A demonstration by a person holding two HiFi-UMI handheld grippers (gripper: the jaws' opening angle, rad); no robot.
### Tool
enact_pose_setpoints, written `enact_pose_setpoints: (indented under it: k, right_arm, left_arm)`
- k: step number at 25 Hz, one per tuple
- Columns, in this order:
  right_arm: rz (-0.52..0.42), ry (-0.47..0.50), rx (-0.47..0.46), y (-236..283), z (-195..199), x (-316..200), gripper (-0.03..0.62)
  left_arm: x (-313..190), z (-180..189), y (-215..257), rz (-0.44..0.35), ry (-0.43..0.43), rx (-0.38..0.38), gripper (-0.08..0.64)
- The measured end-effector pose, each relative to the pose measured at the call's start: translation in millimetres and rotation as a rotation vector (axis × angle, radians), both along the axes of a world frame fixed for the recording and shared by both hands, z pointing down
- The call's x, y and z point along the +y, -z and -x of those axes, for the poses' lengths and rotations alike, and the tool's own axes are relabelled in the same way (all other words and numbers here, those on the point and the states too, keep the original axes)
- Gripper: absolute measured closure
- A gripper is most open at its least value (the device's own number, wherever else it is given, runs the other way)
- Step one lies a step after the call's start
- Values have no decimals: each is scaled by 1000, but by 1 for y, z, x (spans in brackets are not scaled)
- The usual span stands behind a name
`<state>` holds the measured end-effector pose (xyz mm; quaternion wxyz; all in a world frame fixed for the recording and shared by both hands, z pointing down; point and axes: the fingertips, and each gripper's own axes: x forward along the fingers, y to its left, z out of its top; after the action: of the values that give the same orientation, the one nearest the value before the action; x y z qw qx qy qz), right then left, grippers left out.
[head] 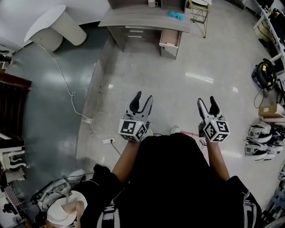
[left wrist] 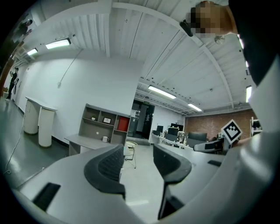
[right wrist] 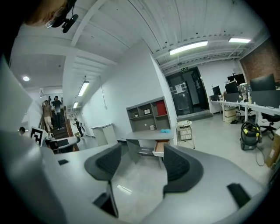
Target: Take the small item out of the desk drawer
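The grey desk [head: 147, 18] stands far off at the top of the head view, its wooden drawer [head: 170, 39] pulled open at the right end. Nothing inside the drawer can be made out from here. A blue thing [head: 176, 15] and a white mug [head: 152, 3] lie on the desktop. My left gripper [head: 141, 101] and right gripper [head: 209, 104] are held side by side over the bare floor, both open and empty. In the right gripper view the open drawer [right wrist: 160, 148] shows between the jaws of the right gripper [right wrist: 142, 164]. The left gripper [left wrist: 138, 164] points past the desk [left wrist: 85, 141].
A wire stool [head: 199, 13] stands right of the desk. A white rounded counter [head: 55, 26] is at the back left, with a cable running to a power strip [head: 108, 140]. A vacuum [head: 264, 73] and boxes [head: 271, 110] line the right side. Polished floor lies between me and the desk.
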<state>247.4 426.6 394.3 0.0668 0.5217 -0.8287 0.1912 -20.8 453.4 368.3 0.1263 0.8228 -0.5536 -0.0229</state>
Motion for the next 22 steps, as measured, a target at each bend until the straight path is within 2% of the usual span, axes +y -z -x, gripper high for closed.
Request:
enact_pose_setpoints:
  k: [2,6,16,22]
  right_arm:
    - [5,-14,6,-1,-5,-2,293]
    - [37,-26,-42,-5,-17,-2,259]
    - [67,43,-52,-27,-70,-6,253]
    - [60,68,-18,-39,-91,-17,255]
  left_arm:
    - [0,0,-2,16,15,21,355]
    - [4,-9,-5,44,27,47,330]
    - [7,-72,-11,63,59,1,328]
    - [4,-98,-23,86,60,-24,328]
